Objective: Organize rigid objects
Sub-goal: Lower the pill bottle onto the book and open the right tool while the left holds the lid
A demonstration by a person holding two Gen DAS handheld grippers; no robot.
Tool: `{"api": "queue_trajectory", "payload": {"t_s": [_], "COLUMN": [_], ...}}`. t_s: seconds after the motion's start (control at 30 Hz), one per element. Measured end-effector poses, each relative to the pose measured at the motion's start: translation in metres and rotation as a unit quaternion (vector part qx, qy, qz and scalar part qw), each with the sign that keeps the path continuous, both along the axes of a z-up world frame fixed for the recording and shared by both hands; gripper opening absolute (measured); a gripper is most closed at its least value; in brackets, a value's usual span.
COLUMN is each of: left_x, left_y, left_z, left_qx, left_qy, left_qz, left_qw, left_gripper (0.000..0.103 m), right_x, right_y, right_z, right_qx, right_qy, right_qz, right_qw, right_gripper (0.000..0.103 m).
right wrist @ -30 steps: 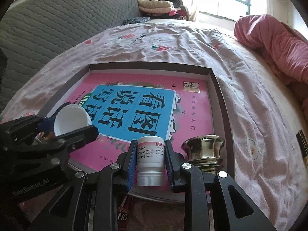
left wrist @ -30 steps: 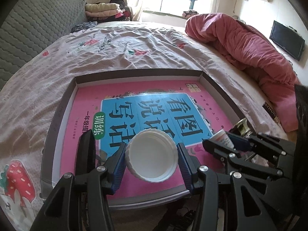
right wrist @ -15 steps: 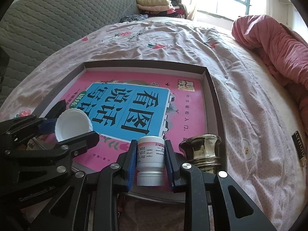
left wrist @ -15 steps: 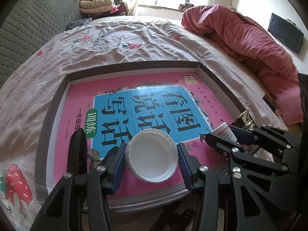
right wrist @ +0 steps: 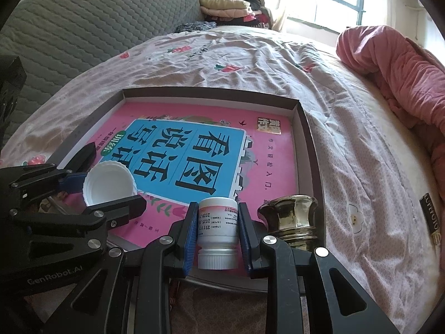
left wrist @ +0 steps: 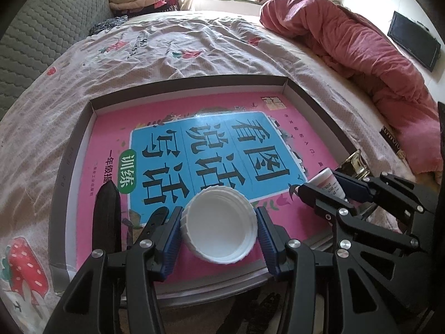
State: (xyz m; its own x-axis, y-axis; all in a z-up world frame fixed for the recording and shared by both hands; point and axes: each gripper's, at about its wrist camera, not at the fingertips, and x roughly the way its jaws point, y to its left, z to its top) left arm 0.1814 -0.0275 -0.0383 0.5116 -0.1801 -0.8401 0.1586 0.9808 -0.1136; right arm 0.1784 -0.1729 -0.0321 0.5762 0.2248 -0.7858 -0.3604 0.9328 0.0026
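Note:
My left gripper (left wrist: 218, 224) is shut on a white ribbed screw cap (left wrist: 219, 225), open side facing me, held above the near edge of a shallow grey box (left wrist: 71, 150) with a pink and blue book (left wrist: 211, 150) inside. My right gripper (right wrist: 217, 226) is shut on a small white pill bottle (right wrist: 217, 228), held neck towards me over the box's near edge (right wrist: 315, 172). The bottle also shows in the left wrist view (left wrist: 328, 181), and the cap in the right wrist view (right wrist: 108, 185).
A brass-coloured holder (right wrist: 292, 220) stands at the box's near right corner, beside my right gripper. A black object (left wrist: 107, 211) lies in the box's near left. The box rests on a flowered bed sheet (left wrist: 172, 44); a pink quilt (left wrist: 361, 55) is heaped at the right.
Both grippers have moved slightly forward over the box, still holding the cap and the bottle. Their grips are unchanged.

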Motion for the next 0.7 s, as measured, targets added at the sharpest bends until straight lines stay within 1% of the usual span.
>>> {"api": "queue_trajectory", "payload": {"t_s": [0.13, 0.33, 0.4, 0.47, 0.7], "left_x": [0.0005, 0.0000, 0.0002, -0.0002, -0.0007], "left_y": [0.0015, 0.0017, 0.0016, 0.0020, 0.0029], "left_z": [0.0003, 0.0011, 0.0013, 0.0007, 0.0006], "left_qx": [-0.006, 0.004, 0.008, 0.007, 0.003], "left_qy": [0.006, 0.020, 0.022, 0.023, 0.020], "left_qz": [0.001, 0.001, -0.001, -0.002, -0.005], "left_qw": [1.0000, 0.9998, 0.9997, 0.9997, 0.9998], "left_gripper": [0.051, 0.051, 0.051, 0.051, 0.051], "right_x": [-0.0004, -0.0005, -0.0004, -0.0007, -0.0026], "right_y": [-0.0002, -0.0013, -0.0014, -0.0021, -0.0007], "right_z": [-0.0002, 0.0001, -0.0001, 0.0000, 0.0056], "right_qx": [0.001, 0.003, 0.003, 0.003, 0.008], "right_qy": [0.001, 0.003, 0.003, 0.002, -0.007], "right_qz": [0.001, 0.003, 0.003, 0.003, 0.007], "right_qw": [1.000, 1.000, 1.000, 1.000, 1.000], "right_gripper": [0.027, 0.027, 0.028, 0.029, 0.030]}}
